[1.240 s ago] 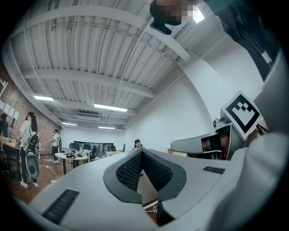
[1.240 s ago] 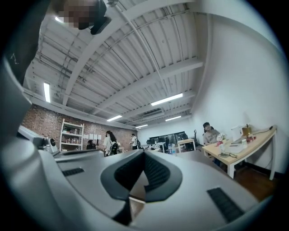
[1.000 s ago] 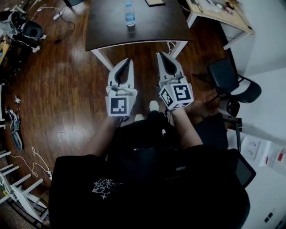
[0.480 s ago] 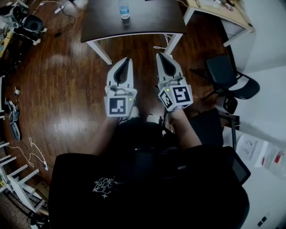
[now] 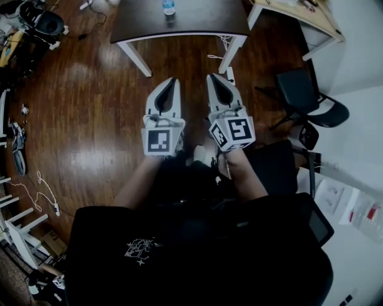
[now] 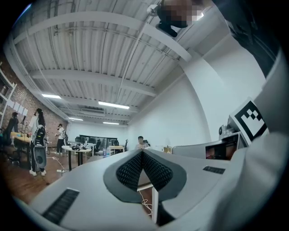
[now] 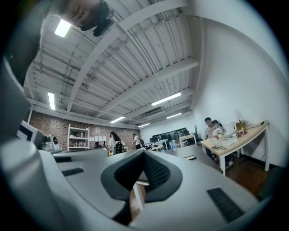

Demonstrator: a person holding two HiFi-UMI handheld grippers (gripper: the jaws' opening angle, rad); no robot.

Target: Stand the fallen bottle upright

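Observation:
A clear water bottle [image 5: 169, 7] with a blue label stands upright near the front edge of the dark table [image 5: 203, 21], at the top of the head view. The right gripper view shows the bottle [image 7: 172, 145] small and far off on that table. My left gripper [image 5: 173, 80] and right gripper [image 5: 210, 76] hang side by side over the wooden floor, well short of the table and pointing level toward it. Both are shut, pads pressed together with nothing between them, as the left gripper [image 6: 142, 151] and the right gripper [image 7: 144, 152] show in their own views.
The table's white legs [image 5: 135, 58] stand ahead of me. A black chair [image 5: 308, 104] is at the right and a light wooden desk [image 5: 299, 15] at the far right. Cables and gear [image 5: 24, 24] lie on the floor at the left. People stand far off.
The table and bottle have slid toward the top of the head view as I back away. Both grippers stay shut and side by side.

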